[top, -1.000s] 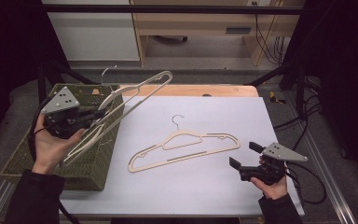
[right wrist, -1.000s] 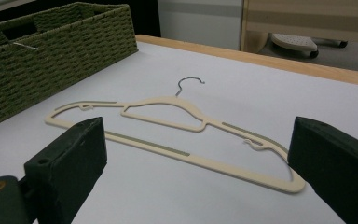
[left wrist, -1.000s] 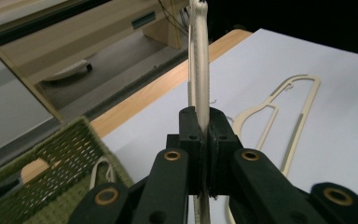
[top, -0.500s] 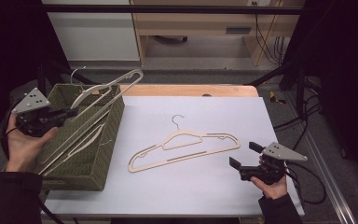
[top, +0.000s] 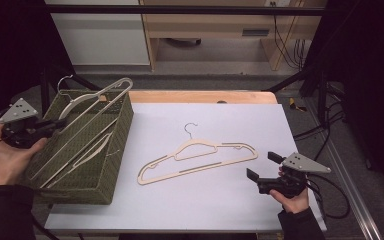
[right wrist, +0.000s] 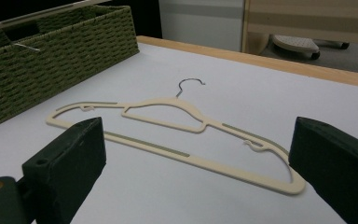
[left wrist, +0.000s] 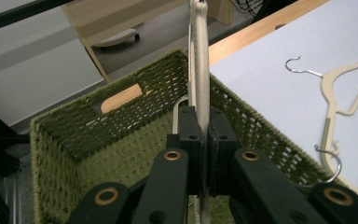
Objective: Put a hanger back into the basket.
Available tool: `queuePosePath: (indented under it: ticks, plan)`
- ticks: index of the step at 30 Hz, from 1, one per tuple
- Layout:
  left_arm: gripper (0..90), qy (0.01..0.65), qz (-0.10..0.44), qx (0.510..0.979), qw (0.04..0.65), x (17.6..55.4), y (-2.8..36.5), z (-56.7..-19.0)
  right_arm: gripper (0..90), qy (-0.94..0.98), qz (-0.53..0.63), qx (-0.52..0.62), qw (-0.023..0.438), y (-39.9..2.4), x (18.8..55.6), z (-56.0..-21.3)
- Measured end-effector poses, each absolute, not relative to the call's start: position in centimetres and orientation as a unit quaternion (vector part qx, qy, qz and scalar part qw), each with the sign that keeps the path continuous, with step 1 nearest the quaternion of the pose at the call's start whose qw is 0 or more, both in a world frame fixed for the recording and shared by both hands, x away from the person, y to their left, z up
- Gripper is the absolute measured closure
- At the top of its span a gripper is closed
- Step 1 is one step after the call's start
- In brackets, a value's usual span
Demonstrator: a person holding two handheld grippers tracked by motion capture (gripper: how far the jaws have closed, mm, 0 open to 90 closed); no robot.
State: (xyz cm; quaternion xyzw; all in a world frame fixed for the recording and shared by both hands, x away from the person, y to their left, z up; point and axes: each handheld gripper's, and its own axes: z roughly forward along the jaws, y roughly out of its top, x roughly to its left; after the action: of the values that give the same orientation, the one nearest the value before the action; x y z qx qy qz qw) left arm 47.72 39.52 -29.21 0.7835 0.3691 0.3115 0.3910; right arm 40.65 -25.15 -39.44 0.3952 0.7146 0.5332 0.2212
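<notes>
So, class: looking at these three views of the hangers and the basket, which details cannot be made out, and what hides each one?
- High view: how many hangers lie in the green basket; they overlap and its wall hides some.
- Left gripper view: the held hanger is cut off by the top edge, and the left gripper covers its lower part.
- Right gripper view: the basket's inside, behind its near wall.
- High view: the right gripper is too small to judge its gap.

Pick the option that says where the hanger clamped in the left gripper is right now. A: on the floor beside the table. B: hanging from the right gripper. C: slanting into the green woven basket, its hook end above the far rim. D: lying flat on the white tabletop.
C: the left gripper is shut on the cream hanger, which slants into the green woven basket, its hook end above the far rim.
</notes>
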Motion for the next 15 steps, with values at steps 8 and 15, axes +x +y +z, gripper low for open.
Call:
queuePosePath:
  ticks: [8,15]
  plan:
    - [86.2,0.381,0.308,0.788,0.372,48.0,41.2,-30.8,4.5,0.717,0.53,0.395,0.222,-25.1,40.7,-39.5]
    - [86.3,0.381,0.305,0.794,0.361,48.1,41.3,-31.4,4.6,0.718,0.529,0.394,0.222,-25.1,40.7,-39.5]
